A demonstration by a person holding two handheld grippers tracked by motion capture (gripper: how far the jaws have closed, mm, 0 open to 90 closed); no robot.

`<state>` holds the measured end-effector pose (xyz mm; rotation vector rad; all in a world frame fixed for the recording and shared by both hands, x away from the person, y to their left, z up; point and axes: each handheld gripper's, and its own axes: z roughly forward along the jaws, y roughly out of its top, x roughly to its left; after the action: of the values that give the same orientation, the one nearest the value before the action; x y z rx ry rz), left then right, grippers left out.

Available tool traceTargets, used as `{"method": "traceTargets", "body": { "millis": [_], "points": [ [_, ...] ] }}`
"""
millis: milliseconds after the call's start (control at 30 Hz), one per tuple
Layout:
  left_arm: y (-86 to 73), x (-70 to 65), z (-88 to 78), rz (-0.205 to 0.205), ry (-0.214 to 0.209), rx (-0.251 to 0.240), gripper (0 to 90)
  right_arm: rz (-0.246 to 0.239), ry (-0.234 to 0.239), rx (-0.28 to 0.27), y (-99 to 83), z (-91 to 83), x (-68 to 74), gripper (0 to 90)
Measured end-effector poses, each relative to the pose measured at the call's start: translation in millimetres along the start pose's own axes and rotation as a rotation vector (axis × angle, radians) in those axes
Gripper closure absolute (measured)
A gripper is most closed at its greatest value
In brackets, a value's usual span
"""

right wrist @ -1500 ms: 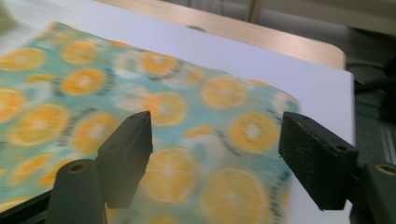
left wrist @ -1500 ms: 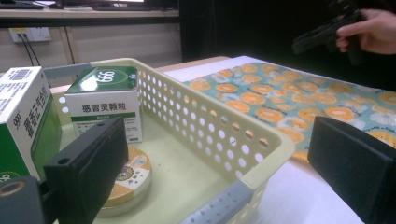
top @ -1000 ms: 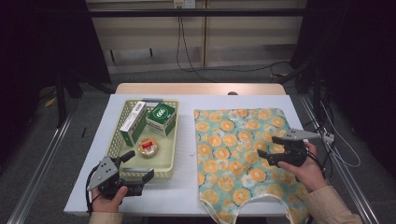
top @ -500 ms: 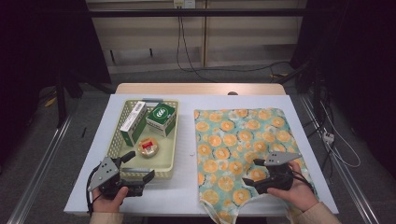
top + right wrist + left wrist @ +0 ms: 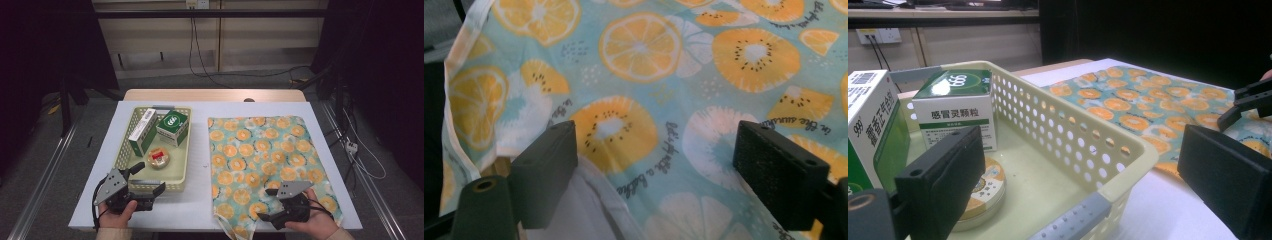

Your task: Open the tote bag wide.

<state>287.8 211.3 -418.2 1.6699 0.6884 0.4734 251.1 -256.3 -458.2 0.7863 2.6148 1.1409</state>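
The cloth's [image 5: 260,165] near corner hangs past the table edge, seemingly cut off.

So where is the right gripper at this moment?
In the high view the right gripper is at the table's near right, jaws open over the near corner of the fruit-print cloth, across from the yellow basket.

Overhead table view, two close tongs-mounted cameras.

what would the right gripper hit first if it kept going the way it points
Most likely the fruit-print cloth: the right gripper has open jaws aimed at it near its turned-up corner, with nothing between, though depth is hard to judge.
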Motion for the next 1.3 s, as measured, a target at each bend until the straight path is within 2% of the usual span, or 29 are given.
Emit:
{"method": "traceTargets", "body": {
  "millis": [100,267,367,400,433,567,633,767,800,900,1067,1100,1167,1200,1300],
  "points": [
    [0.4,-0.2,0.3,0.002,0.001,0.003,4.8,-0.05,0.041,-0.015,-1.6,-2.8,2.8,34.5],
    [0.8,-0.8,0.3,-0.003,0.0,-0.001,4.8,-0.074,0.062,-0.006,-2.3,-5.6,3.5,36.6],
    [0.9,-1.0,0.9,0.002,-0.002,0.001,4.8,-0.068,0.057,-0.012,-1.9,-5.1,4.5,47.5],
    [1.1,-1.2,1.0,0.0,-0.002,-0.001,4.8,-0.068,0.057,-0.012,-1.9,-5.1,4.5,47.5],
    [1.5,-1.5,0.6,0.002,-0.002,-0.001,4.9,-0.074,0.068,-0.02,-0.8,-5.4,4.7,72.5],
    [2.0,-2.0,0.4,0.004,0.0,-0.002,4.9,-0.073,0.067,-0.009,2.0,-3.9,5.0,79.5],
    [2.4,-2.8,0.6,0.004,-0.001,-0.006,4.9,-0.067,0.074,-0.009,3.6,-1.2,4.3,90.0],
    [2.5,-2.8,1.0,0.005,-0.002,-0.003,4.9,-0.066,0.066,-0.002,5.3,-0.6,5.1,90.0],
    [2.4,-3.1,1.3,0.002,0.0,-0.004,4.9,-0.045,0.055,-0.014,5.1,-0.2,5.1,90.0],
    [3.2,-2.6,1.1,0.012,-0.002,-0.004,5.0,-0.027,0.039,-0.026,5.8,1.4,3.2,90.0],
    [3.3,-2.1,1.1,0.007,0.001,-0.007,5.0,0.014,0.018,-0.049,17.2,11.9,-7.5,90.0],
    [3.1,-1.9,1.1,0.006,0.0,-0.005,5.0,0.019,0.027,-0.059,19.5,13.7,-9.5,90.0],
    [3.0,-1.7,0.6,0.006,-0.001,-0.008,5.0,0.019,0.016,-0.062,24.2,15.3,-12.4,90.0],
    [3.1,-1.1,0.2,0.012,-0.001,-0.008,5.0,0.018,0.028,-0.056,25.9,16.4,-13.2,90.0],
    [3.1,-0.8,-1.1,0.005,0.004,-0.009,5.0,0.023,0.018,-0.084,27.5,15.4,-13.7,90.0]
  ]
}}
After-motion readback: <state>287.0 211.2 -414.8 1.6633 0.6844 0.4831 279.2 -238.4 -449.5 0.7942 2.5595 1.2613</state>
